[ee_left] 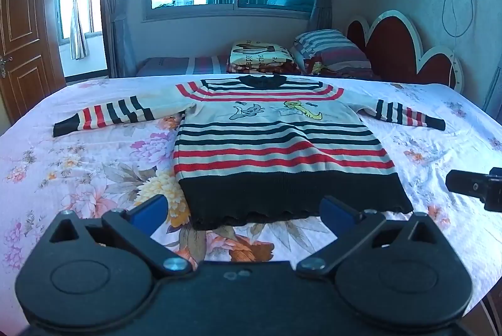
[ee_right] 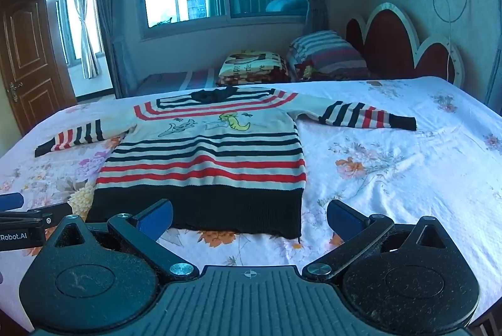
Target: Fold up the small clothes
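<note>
— Bedroom seen from the left wrist: what lies on the floral bed sheet (ee_left: 78,166)?
— A striped sweater (ee_left: 276,147), flat, sleeves spread, black hem toward the near edge. The left gripper (ee_left: 244,212) hovers at that hem, jaws wide, holding nothing.
— And the right wrist view?
— Same sweater (ee_right: 204,160); the right gripper (ee_right: 249,218) stands spread and empty over the hem's right corner.
— Progress?
— No fold shows; seemingly everything remains to be done.
</note>
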`<state>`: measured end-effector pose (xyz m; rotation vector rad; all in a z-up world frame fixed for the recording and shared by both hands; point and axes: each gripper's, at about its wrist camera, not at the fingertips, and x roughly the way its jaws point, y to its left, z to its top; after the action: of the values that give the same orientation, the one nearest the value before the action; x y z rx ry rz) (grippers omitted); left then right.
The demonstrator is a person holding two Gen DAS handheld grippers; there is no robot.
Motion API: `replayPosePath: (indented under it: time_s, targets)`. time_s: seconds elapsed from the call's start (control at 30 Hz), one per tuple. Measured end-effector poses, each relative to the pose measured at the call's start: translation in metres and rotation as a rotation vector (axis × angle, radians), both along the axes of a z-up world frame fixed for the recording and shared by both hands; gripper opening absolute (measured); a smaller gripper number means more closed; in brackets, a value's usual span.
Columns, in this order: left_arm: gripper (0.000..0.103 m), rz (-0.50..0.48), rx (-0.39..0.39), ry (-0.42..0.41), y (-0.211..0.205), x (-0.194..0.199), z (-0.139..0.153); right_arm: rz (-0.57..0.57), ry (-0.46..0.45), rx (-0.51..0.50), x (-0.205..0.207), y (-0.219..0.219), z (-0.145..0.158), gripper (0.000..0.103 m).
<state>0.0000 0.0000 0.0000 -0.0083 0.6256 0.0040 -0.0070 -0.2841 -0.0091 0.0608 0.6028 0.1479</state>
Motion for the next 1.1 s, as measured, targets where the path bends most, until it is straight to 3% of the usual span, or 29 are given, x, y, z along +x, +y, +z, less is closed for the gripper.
replayPosePath:
  time_s: [1.1]
  targets:
    - [0.102,0.006,0.000,0.000,0.0044,0.0025,-0.0017,0.001,-0.002,0.005,0.0047,0.0038,-0.0005,0.103]
